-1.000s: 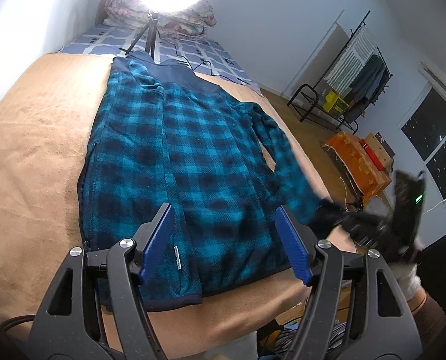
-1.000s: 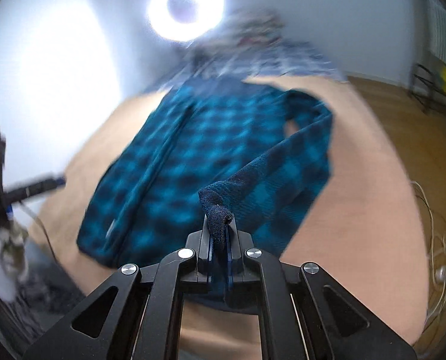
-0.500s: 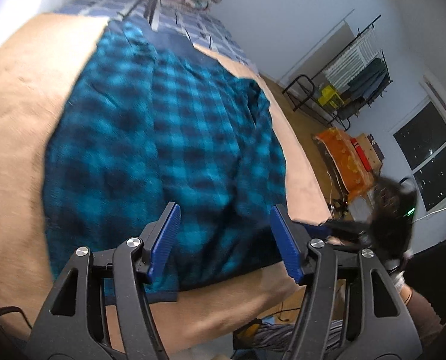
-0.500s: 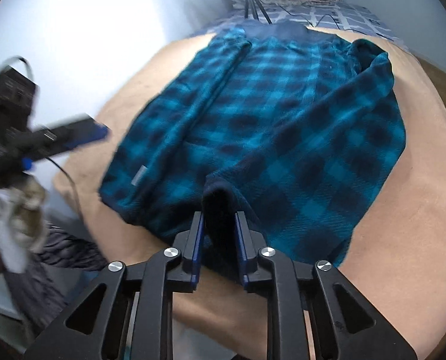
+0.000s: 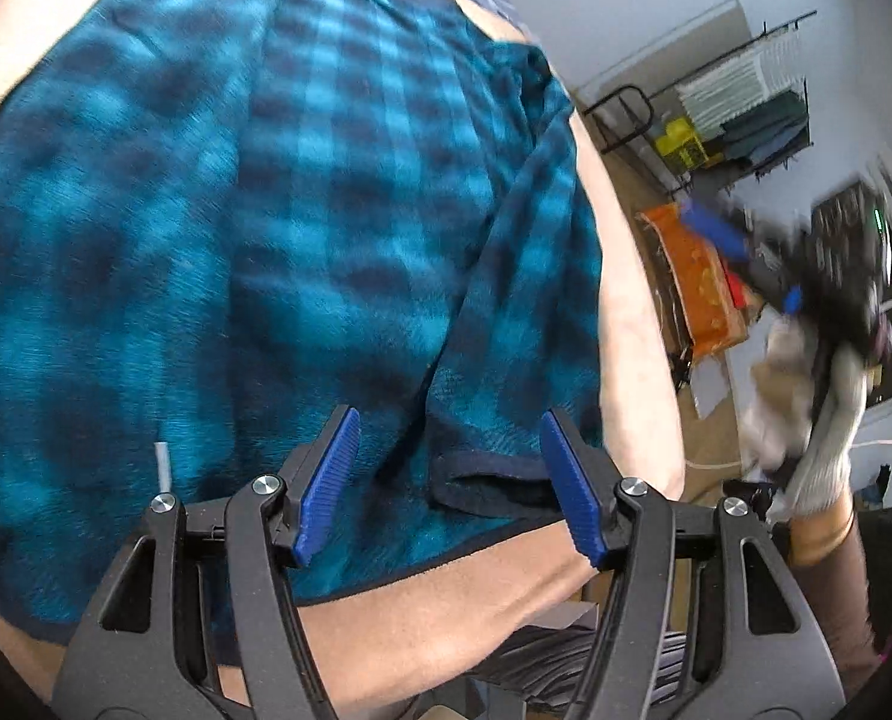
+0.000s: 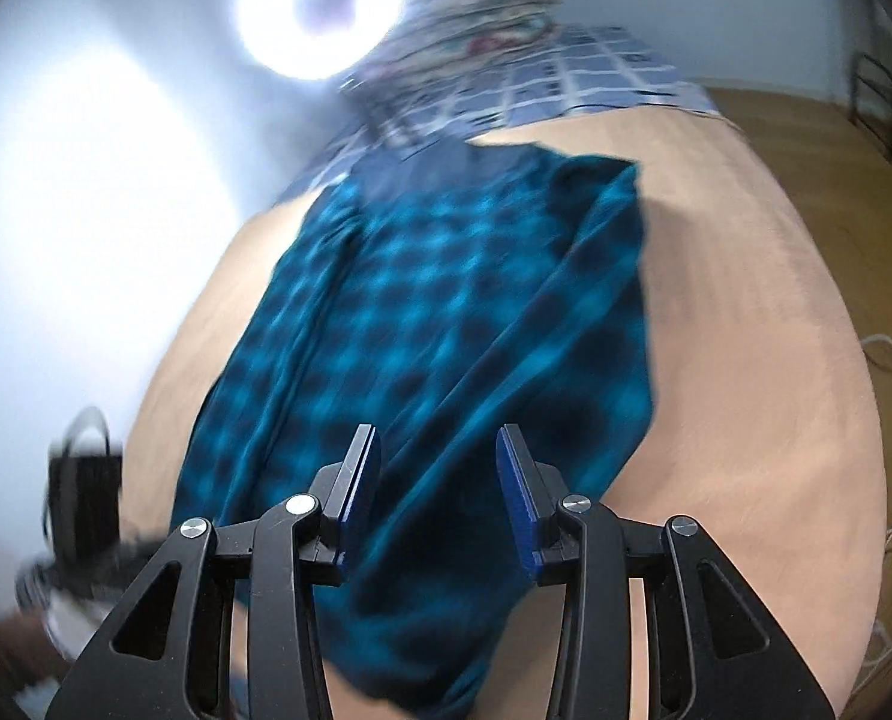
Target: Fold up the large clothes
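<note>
Right gripper (image 6: pixel 438 495) jaws opening, nothing pinched; left gripper (image 5: pixel 448 483) wide, empty. Plaid fleece jacket (image 5: pixel 266 240) flat on tan blanket (image 6: pixel 745 360), right sleeve (image 5: pixel 505 300) folded across body. Remaining, apparently: lengthwise folds.

A large shirt (image 6: pixel 446 312) lies flat on a blanket (image 6: pixel 745 360) covering the near part of a bed. One sleeve (image 5: pixel 517 276) is folded inward over the shirt's right side. Beyond the collar sit a checked sheet (image 6: pixel 595 78) and a pile of bedding (image 6: pixel 487 12), with a ring light (image 6: pixel 320 12) to their left. A clothes rack (image 5: pixel 745 96) stands on the floor to the right of the bed.
</note>
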The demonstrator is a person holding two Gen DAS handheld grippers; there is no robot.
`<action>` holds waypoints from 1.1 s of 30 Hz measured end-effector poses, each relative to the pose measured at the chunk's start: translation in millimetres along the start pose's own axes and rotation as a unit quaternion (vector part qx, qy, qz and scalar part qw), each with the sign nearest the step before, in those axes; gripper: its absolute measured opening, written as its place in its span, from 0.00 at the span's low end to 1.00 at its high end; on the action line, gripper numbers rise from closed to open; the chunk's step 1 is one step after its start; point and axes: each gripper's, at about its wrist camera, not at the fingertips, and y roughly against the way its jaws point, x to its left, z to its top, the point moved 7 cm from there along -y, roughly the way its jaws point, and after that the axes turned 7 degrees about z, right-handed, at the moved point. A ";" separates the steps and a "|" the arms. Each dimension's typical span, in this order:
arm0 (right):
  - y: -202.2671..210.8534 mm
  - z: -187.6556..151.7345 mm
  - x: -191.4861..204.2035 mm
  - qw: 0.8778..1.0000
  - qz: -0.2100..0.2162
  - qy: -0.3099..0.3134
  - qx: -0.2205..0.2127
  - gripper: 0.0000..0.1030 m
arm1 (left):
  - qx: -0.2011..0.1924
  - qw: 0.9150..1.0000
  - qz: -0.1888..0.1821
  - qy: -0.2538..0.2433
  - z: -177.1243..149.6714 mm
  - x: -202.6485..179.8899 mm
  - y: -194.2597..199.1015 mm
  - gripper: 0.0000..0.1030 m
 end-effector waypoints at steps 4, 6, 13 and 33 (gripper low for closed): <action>-9.3 36.8 -36.9 0.998 -0.004 -0.050 -0.025 0.37 | 0.013 1.000 -0.010 0.017 -4.4 3.3 -16.6 0.62; -17.2 56.2 -57.2 0.996 -0.011 -0.078 -0.039 0.38 | 0.013 0.999 -0.019 0.029 -3.7 4.9 -20.7 0.62; -54.4 107.9 -109.5 0.987 -0.018 -0.148 -0.059 0.38 | 0.029 0.999 -0.030 -0.001 -2.3 -9.5 -29.7 0.06; -109.4 147.9 -145.7 0.980 -0.136 -0.136 -0.047 0.02 | 0.006 0.997 -0.029 -0.072 -18.1 -34.6 -11.2 0.02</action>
